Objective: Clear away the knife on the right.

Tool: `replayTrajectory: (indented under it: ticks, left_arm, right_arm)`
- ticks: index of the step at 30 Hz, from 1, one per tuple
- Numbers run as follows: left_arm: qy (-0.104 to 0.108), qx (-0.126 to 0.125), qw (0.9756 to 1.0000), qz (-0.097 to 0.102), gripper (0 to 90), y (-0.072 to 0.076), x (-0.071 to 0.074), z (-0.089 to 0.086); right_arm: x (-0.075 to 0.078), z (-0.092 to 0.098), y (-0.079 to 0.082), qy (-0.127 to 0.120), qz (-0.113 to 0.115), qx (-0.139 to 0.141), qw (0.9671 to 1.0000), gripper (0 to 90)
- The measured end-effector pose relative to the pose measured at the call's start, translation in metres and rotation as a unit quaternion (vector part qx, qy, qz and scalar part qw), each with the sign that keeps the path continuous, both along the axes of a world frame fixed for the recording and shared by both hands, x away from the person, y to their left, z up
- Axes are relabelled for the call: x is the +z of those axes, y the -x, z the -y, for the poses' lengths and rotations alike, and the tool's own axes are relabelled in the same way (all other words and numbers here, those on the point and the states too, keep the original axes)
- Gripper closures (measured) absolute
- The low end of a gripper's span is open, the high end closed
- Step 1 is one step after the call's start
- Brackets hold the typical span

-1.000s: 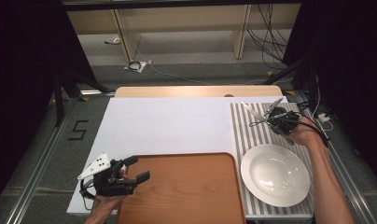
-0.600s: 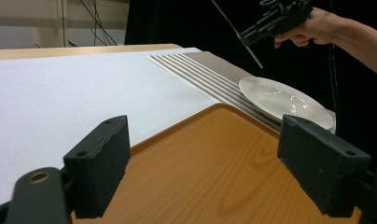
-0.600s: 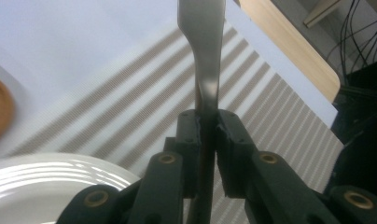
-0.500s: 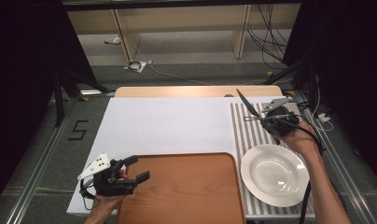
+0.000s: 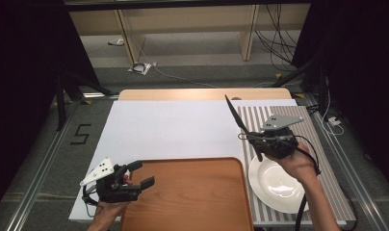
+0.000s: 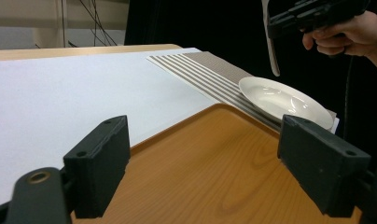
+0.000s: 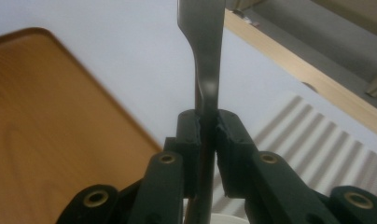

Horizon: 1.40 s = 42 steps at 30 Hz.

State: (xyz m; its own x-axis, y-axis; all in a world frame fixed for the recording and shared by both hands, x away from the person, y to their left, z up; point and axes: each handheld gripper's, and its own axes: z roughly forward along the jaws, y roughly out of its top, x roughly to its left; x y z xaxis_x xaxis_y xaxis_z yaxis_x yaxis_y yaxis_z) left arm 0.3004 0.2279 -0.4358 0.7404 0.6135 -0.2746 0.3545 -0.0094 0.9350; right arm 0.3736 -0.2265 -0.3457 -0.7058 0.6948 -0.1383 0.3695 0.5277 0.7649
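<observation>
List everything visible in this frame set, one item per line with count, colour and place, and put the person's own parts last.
Slim dark metal knife: one, dark grey, clamped in the right gripper, raised above the striped mat and plate.
Round white ceramic plate: one, white, on the near end of the striped mat.
Grey and white striped placemat: one, at the table's right side.
Rectangular brown wooden tray: one, orange-brown, near edge of the table, centre.
White table cover: one, white, across the middle.
Light wooden tabletop: one, showing at the far edge.
Left gripper: one, black, jaws open, at the tray's left edge.
Right gripper: one, black, shut on the knife.
Hands: two, one holding each gripper.
</observation>
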Motion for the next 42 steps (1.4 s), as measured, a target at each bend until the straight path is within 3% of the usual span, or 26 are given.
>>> replayTrajectory:
  ticks: [14, 20, 30, 42]
  left_arm:
    - [0.006, -0.002, 1.0, 0.006, 17.0, 0.002, 0.003, -0.001]
    - [0.007, -0.002, 0.9999, 0.008, 17.0, 0.002, 0.003, -0.002]
    - [0.007, -0.002, 0.9999, 0.009, 17.0, 0.002, 0.004, -0.001]
    - [0.006, 0.0, 0.9999, 0.012, 17.0, 0.002, 0.004, -0.002]
  right_arm:
    - [-0.019, -0.021, 0.025, -0.028, -0.037, 0.032, 0.9984, 80.6]
    - [-0.025, -0.03, 0.032, -0.045, -0.065, 0.047, 0.9958, 80.6]
    - [-0.041, -0.048, 0.051, -0.035, -0.093, 0.075, 0.9922, 80.6]
    - [-0.05, -0.054, 0.065, -0.027, -0.112, 0.074, 0.9905, 80.6]
